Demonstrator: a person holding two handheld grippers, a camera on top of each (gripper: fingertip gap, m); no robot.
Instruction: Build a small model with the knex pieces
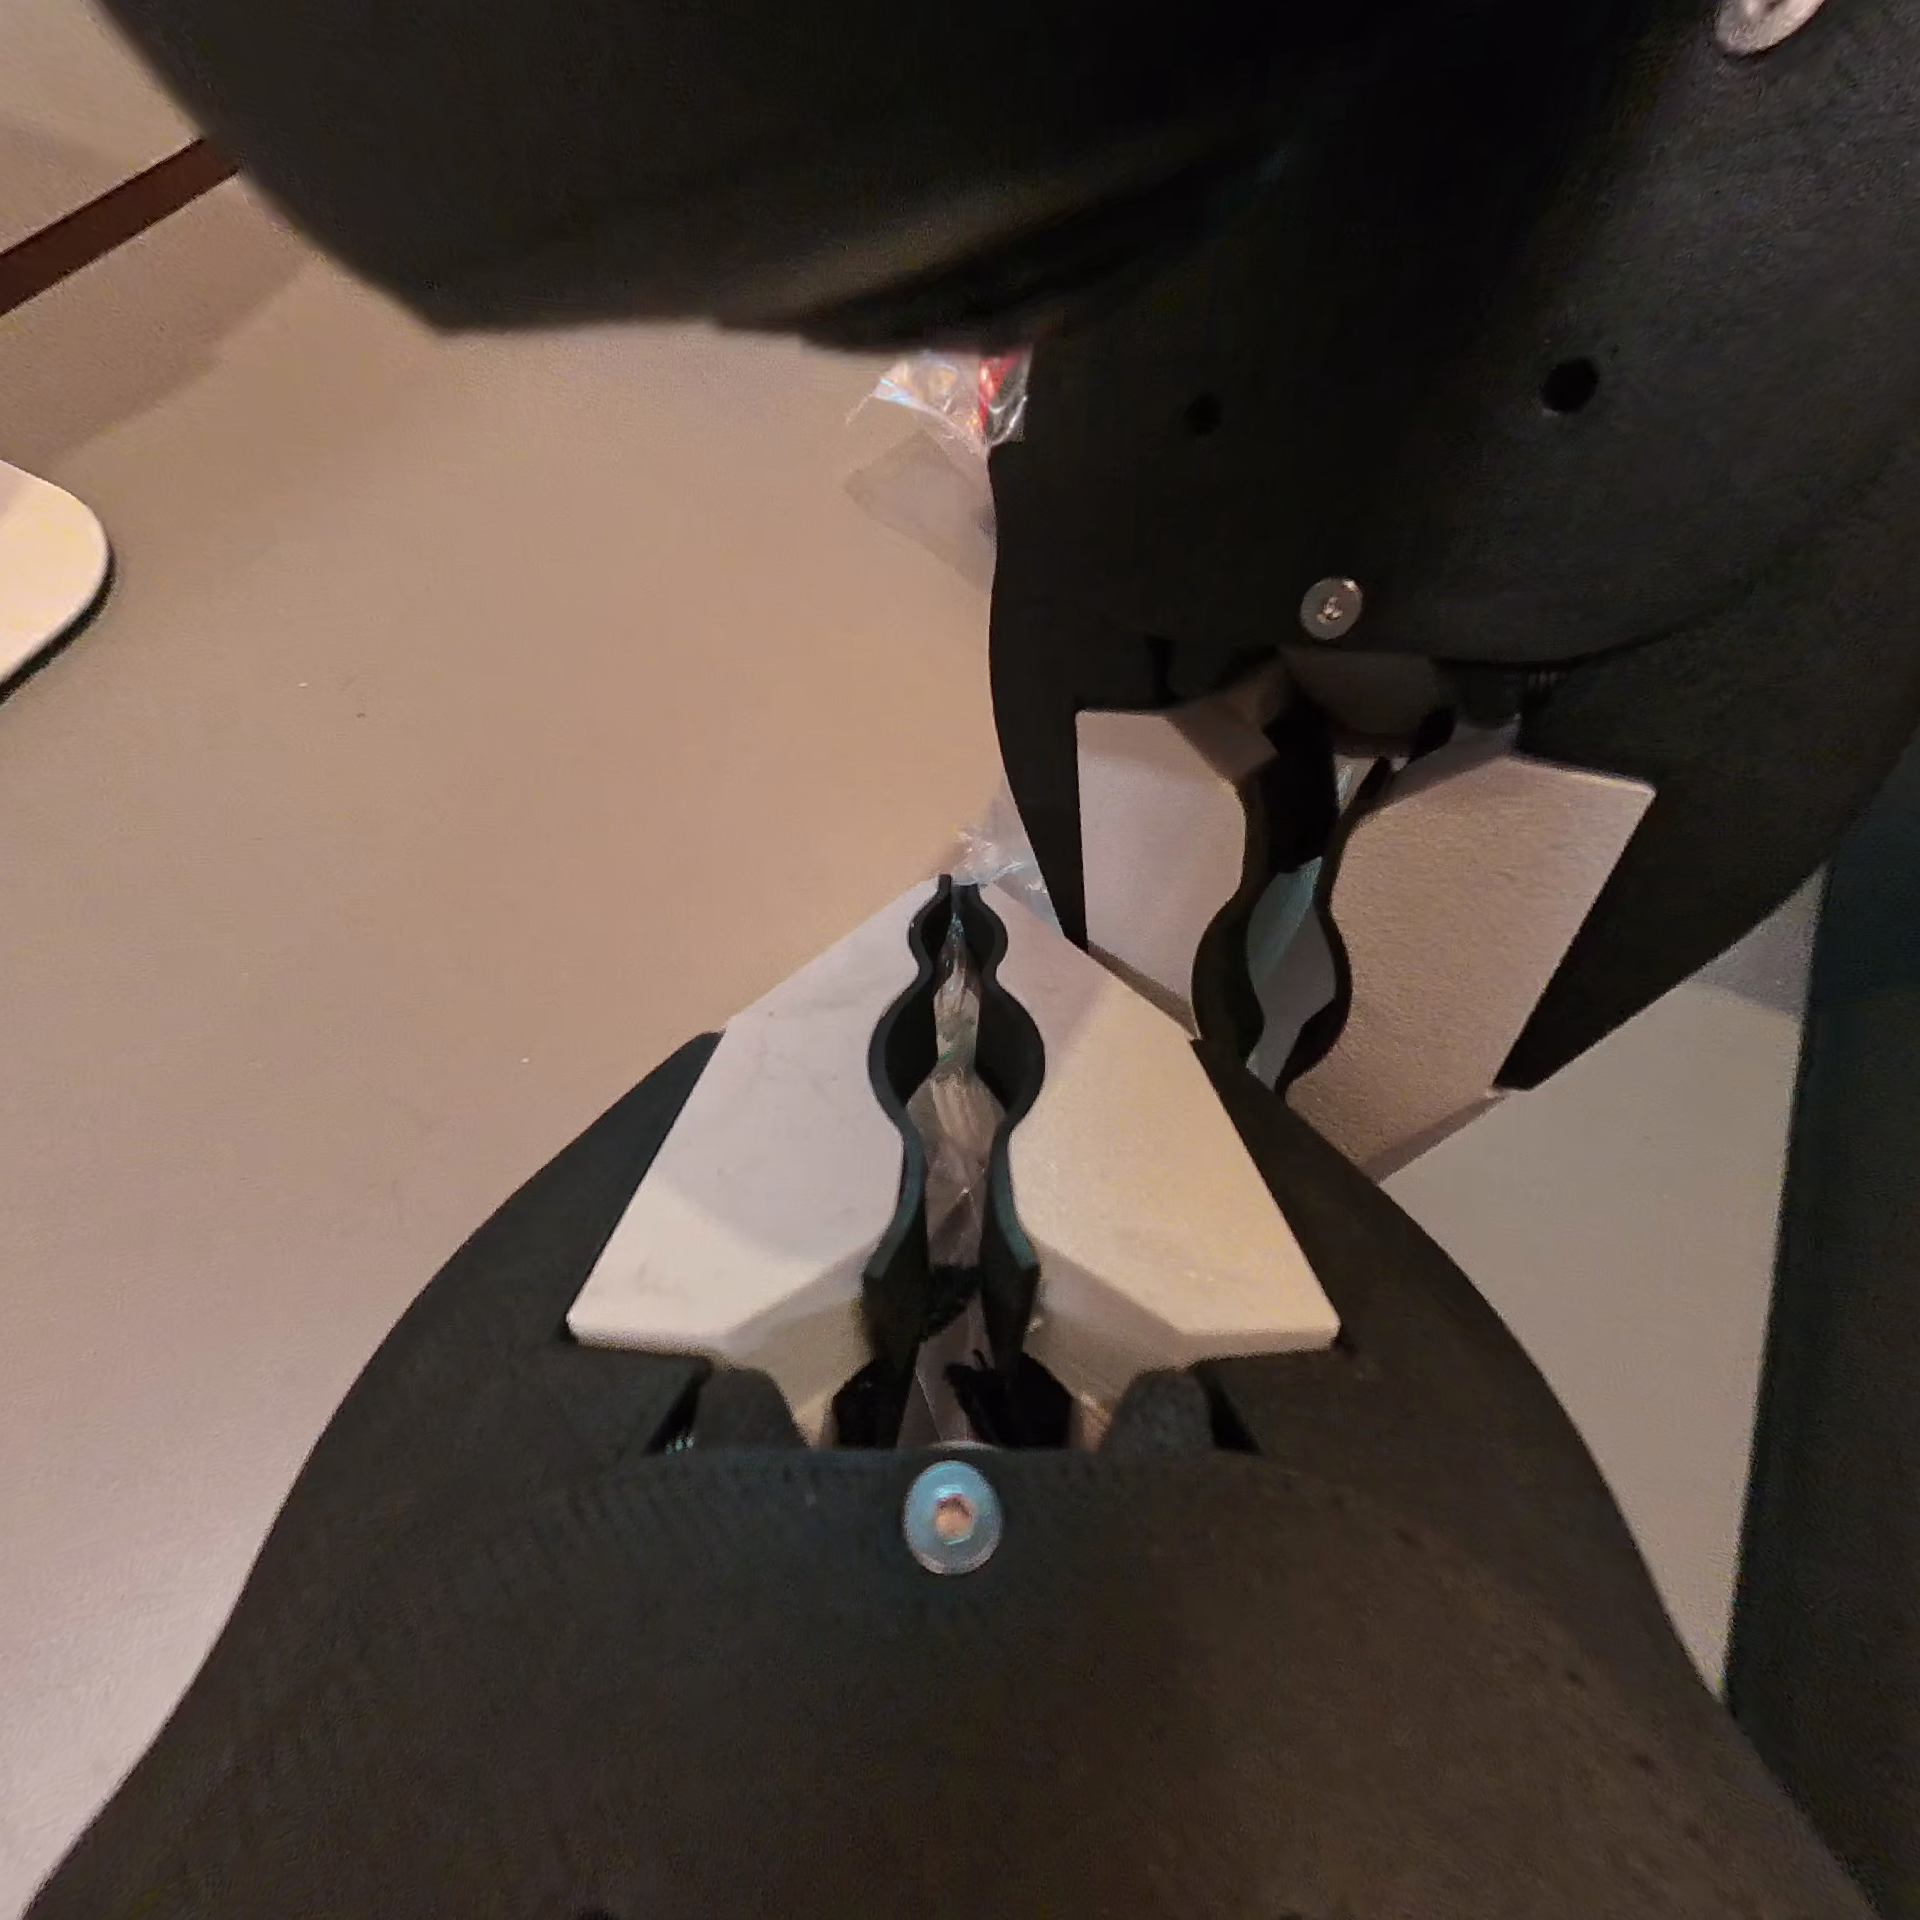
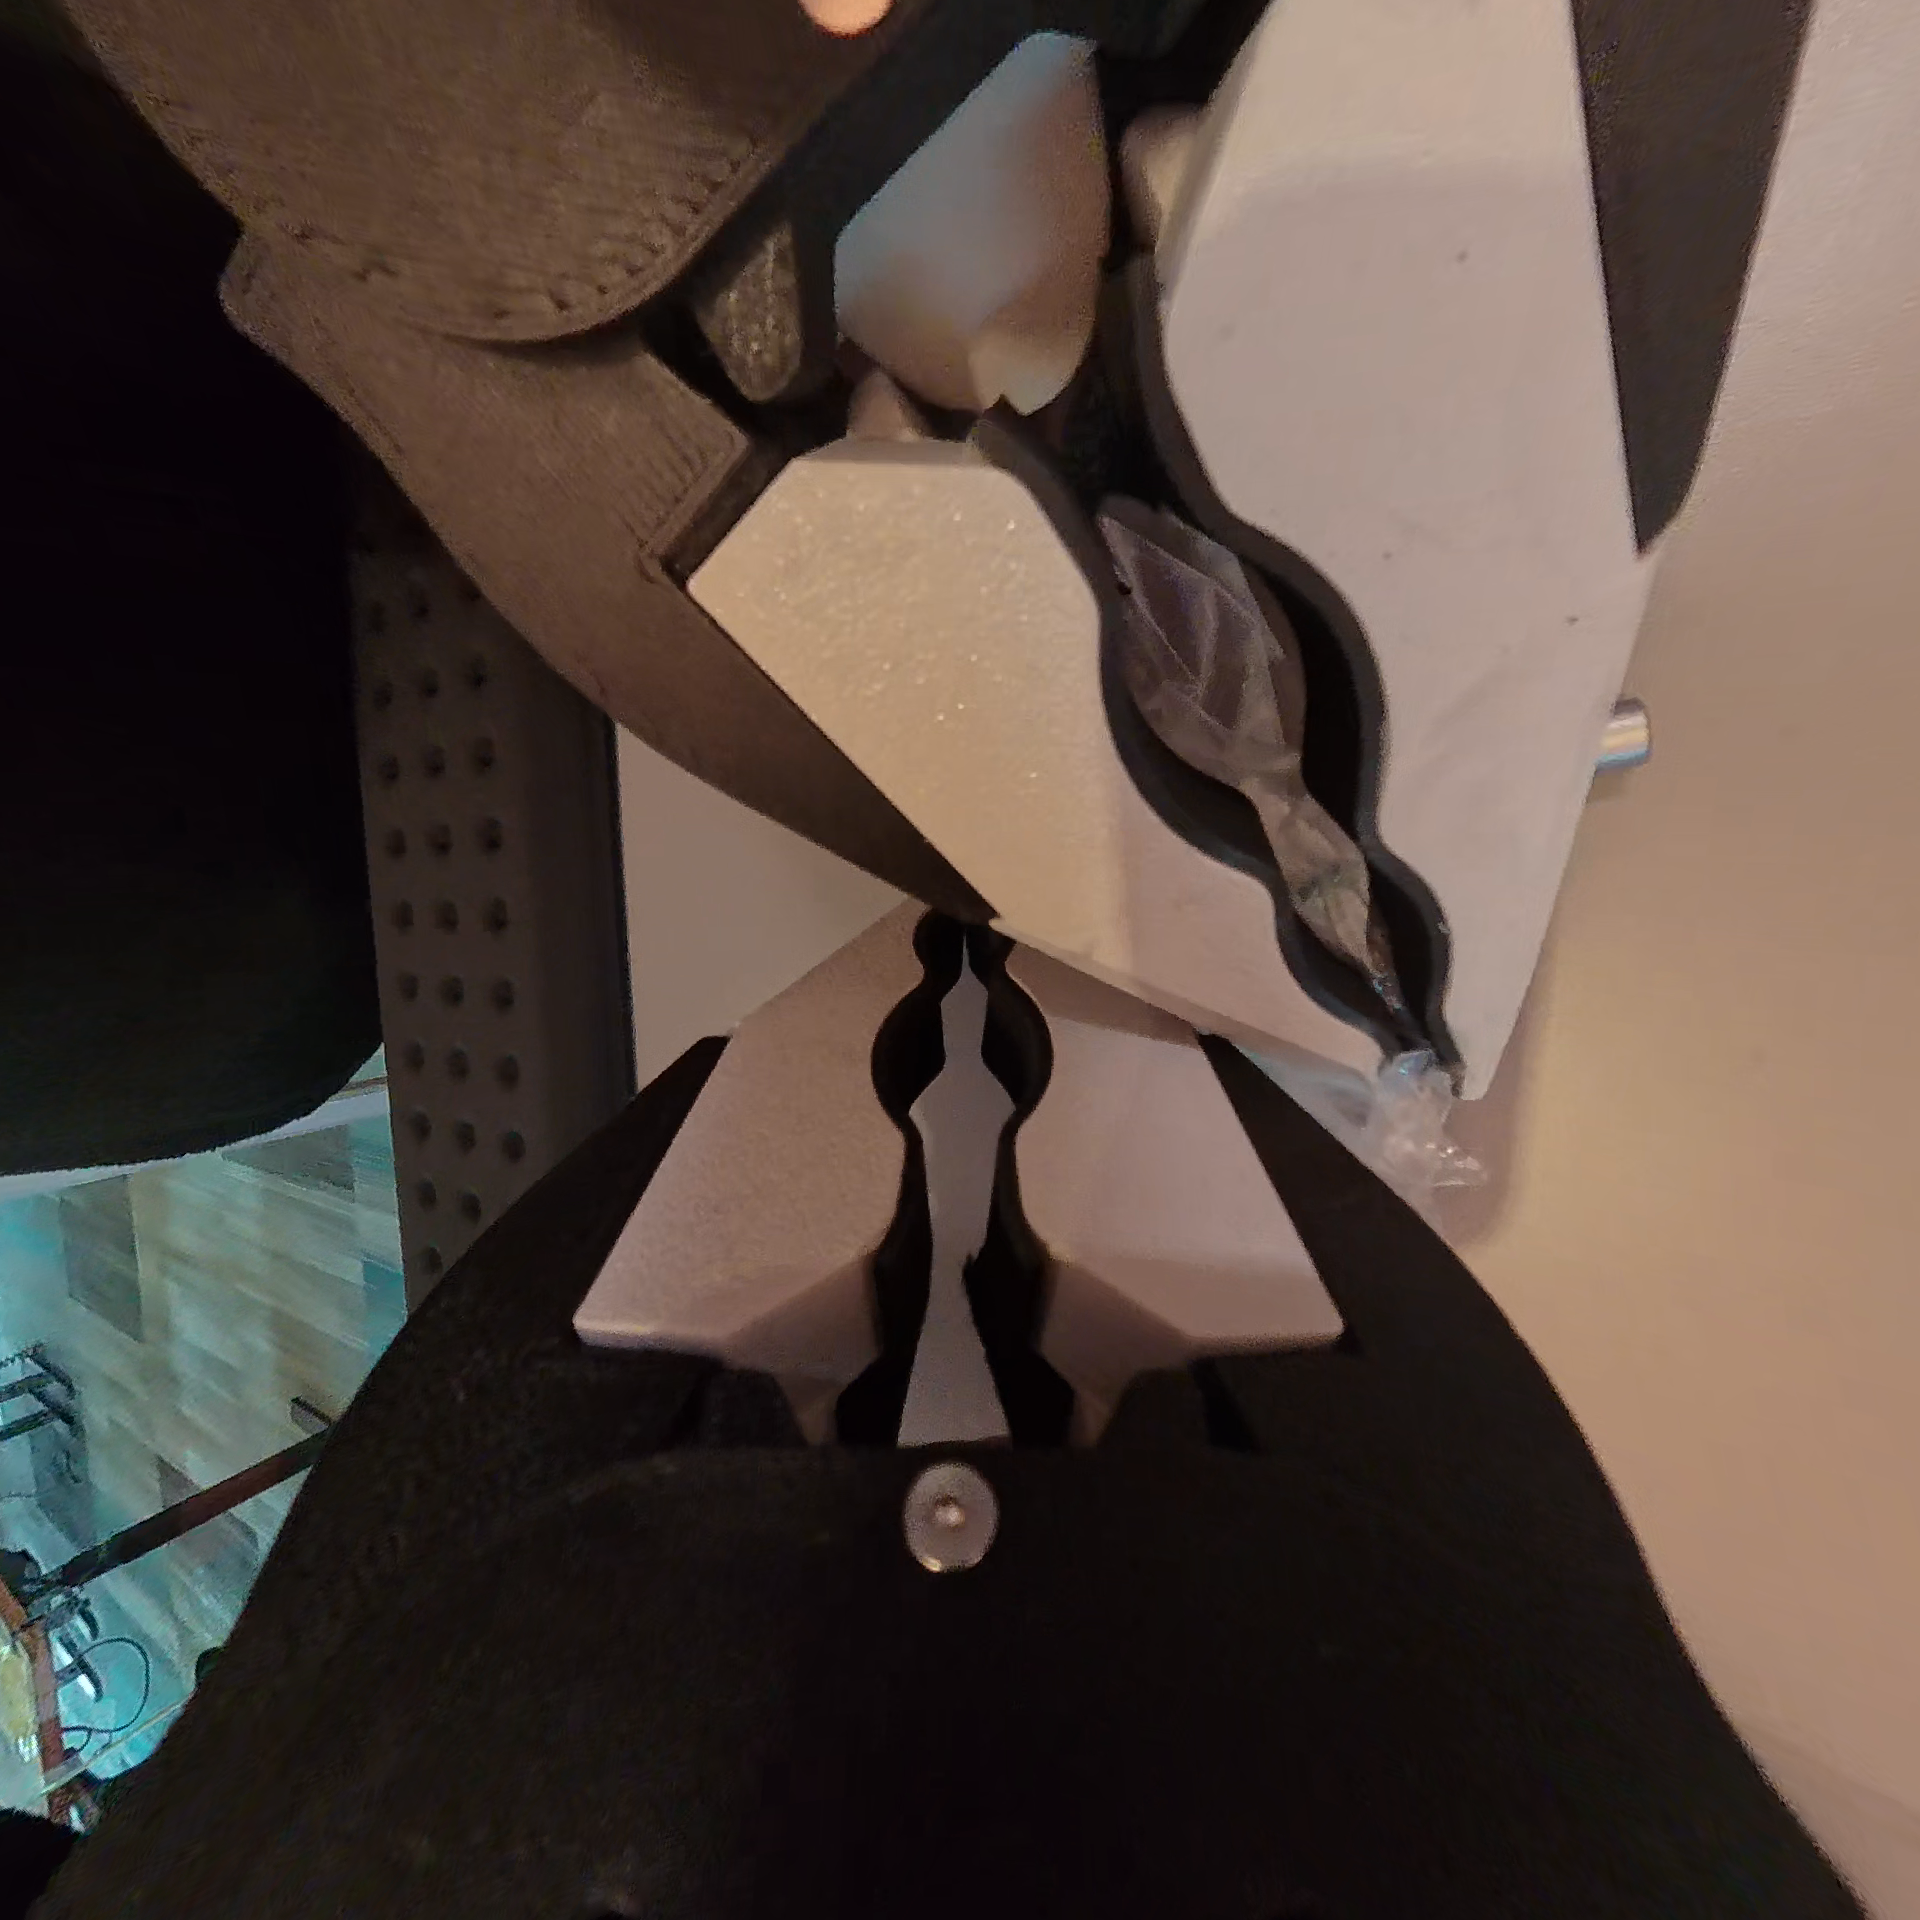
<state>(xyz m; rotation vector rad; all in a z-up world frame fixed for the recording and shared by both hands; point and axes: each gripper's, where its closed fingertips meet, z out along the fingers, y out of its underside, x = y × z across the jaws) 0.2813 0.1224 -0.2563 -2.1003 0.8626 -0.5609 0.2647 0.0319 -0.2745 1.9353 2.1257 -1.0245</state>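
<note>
Beige counter (image 1: 416, 727) under both tools, matte, lit warm. Clear crinkled film (image 1: 951, 1091) sits between the wavy black pads of the left gripper (image 1: 951, 904), whose fingers are closed on it along nearly their whole length; a small tuft pokes out past the tips. The right wrist view shows the same film bunched in the wider hollows of the pads and flattened at the narrow ones.

Right gripper (image 2: 964, 940) is just beside it, angled across. Its fingers are drawn together until the tips meet, with slim gaps lower down and nothing visible between them. Its tips rest against the flank of the left tool, apart from the film.

Judgement: film this thin is slippery, so the hold depends on the narrow points of the pads, and any pull is best kept in line with the fingers.

More clear wrapping with a red patch (image 1: 971, 416) lies farther off. White rounded object (image 1: 42, 582) at the counter's edge; grey perforated post (image 2: 447, 831) behind
</note>
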